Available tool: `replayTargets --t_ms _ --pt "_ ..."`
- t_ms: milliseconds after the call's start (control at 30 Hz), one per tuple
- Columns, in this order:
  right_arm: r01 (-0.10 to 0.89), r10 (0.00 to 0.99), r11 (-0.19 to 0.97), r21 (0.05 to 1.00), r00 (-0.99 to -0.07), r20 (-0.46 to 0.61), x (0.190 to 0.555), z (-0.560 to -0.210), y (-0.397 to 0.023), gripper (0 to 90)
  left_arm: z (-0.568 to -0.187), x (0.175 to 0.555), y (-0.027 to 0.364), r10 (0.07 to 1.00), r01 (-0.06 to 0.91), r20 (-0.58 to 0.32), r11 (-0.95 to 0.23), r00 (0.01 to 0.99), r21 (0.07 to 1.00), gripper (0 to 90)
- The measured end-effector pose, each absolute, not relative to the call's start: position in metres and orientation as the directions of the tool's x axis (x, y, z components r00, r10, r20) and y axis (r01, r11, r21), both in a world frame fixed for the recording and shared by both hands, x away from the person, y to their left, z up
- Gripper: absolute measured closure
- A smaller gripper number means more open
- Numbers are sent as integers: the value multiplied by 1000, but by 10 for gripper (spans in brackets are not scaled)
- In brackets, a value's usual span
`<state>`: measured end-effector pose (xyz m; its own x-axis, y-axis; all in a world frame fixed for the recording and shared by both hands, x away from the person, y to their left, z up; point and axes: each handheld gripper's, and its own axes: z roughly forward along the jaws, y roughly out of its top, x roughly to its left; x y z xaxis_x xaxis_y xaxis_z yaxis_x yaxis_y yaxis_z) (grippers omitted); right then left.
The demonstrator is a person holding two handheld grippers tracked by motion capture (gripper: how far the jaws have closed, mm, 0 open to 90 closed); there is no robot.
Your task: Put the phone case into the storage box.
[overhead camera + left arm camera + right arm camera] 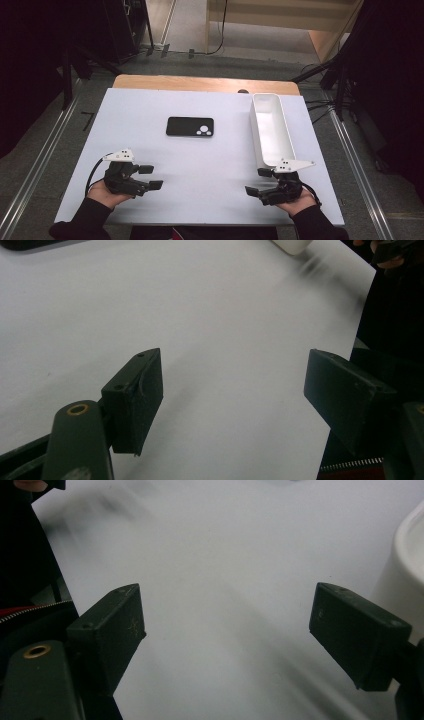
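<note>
A black phone (pixel 190 126) lies flat, camera side up, in the middle of the white table (pixel 200 165). A long white rectangular bin (pixel 270 129) stands at the right, running front to back. My left gripper (pixel 151 177) rests near the front left of the table, open, jaws pointing right with nothing between them (pixel 232 400). My right gripper (pixel 257 181) rests near the front right, just in front of the bin's near end, open and pointing left, with bare table between its jaws (pixel 227 635). The bin's curved wall (pixel 407 565) shows at the right edge of the right gripper view.
The table's far edge is a strip of bare wood (pixel 205 83). Metal floor rails (pixel 35 170) run along both sides of the table. The front table edge (pixel 350 345) lies close to both hands.
</note>
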<state>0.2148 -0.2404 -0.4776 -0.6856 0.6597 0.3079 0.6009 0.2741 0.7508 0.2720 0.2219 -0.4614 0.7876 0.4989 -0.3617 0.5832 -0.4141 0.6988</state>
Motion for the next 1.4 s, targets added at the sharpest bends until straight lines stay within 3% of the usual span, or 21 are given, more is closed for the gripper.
replayTargets --t_ms 1400 --pt "617 667 260 743 -671 324 215 -477 -242 130 -464 276 220 484 591 -380 -420 788 689 234"
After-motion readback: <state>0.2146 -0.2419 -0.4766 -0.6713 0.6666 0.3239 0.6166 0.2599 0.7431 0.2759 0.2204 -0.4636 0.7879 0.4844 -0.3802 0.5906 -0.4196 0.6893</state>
